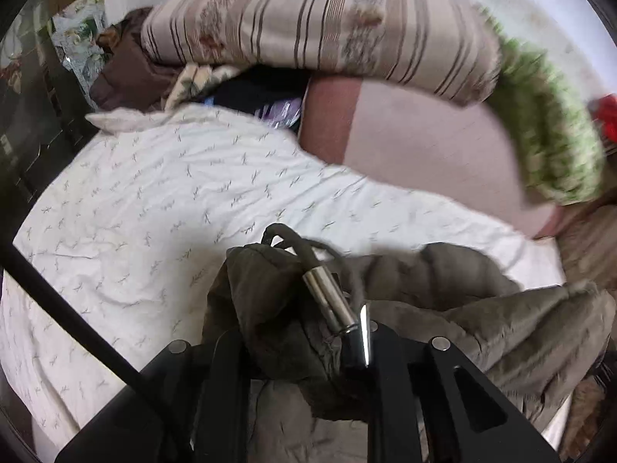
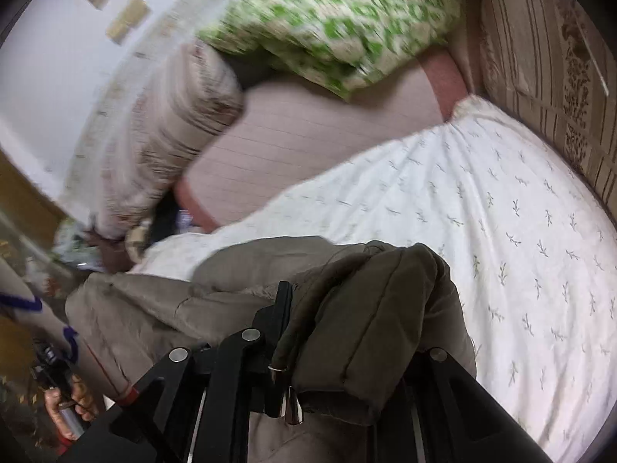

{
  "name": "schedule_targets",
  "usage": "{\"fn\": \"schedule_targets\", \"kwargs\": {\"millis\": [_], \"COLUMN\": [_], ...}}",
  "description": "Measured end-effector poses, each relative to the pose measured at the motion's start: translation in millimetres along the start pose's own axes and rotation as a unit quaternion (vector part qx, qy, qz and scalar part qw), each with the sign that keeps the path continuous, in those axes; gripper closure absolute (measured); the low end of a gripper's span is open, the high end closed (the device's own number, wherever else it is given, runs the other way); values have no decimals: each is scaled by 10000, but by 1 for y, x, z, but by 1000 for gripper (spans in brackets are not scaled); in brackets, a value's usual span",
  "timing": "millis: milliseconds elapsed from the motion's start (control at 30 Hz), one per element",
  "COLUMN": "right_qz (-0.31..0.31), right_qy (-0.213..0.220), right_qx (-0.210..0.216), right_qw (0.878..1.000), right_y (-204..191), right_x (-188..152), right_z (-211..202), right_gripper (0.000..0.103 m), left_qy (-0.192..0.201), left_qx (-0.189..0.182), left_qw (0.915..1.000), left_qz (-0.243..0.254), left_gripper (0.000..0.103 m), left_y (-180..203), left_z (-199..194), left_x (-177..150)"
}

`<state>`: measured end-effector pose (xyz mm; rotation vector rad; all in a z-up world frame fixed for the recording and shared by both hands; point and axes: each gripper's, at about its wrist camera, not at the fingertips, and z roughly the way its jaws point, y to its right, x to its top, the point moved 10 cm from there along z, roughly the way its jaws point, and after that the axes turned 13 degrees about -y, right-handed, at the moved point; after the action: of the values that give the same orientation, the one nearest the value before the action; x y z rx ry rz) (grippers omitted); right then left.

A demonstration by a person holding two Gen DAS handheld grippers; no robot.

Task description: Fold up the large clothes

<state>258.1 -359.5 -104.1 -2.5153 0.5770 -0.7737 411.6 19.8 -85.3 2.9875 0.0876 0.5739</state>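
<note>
Both hand-held grippers [image 1: 304, 351] [image 2: 339, 351] clamping jacket [image 1: 482, 308]

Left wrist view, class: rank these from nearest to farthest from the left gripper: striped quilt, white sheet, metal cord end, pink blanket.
1. Metal cord end: at the left gripper, on the jacket it grips.
2. White sheet: just beyond, left.
3. Pink blanket: farther, right.
4. Striped quilt: top, farthest.

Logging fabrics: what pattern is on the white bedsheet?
Small grey-green leafy sprigs on the bedsheet; right wrist view.
</note>
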Motion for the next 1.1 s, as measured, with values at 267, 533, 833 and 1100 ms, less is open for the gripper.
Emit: {"fn": "schedule_targets", "kwargs": {"millis": [267, 533, 833, 1100], "right_qz": [939, 196, -1471, -1402], "right_qy": [-230, 827, 558, 126], "right_qx": [528, 221, -801, -1543], "right_qw": [9939, 9961, 9843, 9779], "right_y": [38, 4, -73, -39], "right_x": [18, 26, -30, -3], "right_z": [58, -8, 21, 114], "right_gripper": [61, 6, 13, 13], "left_qy": [-377, 365, 179, -370], "left_qx": [-686, -1617, -1011, 36], "left_qw": [9962, 9857, 9916, 9943], "left_qz": [-388, -291, 781, 1000], "left_gripper": [71, 29, 27, 24], "left_y": [0, 14, 109, 148], "left_z": [41, -45, -18, 101], "left_x": [6, -3, -44, -21]}}
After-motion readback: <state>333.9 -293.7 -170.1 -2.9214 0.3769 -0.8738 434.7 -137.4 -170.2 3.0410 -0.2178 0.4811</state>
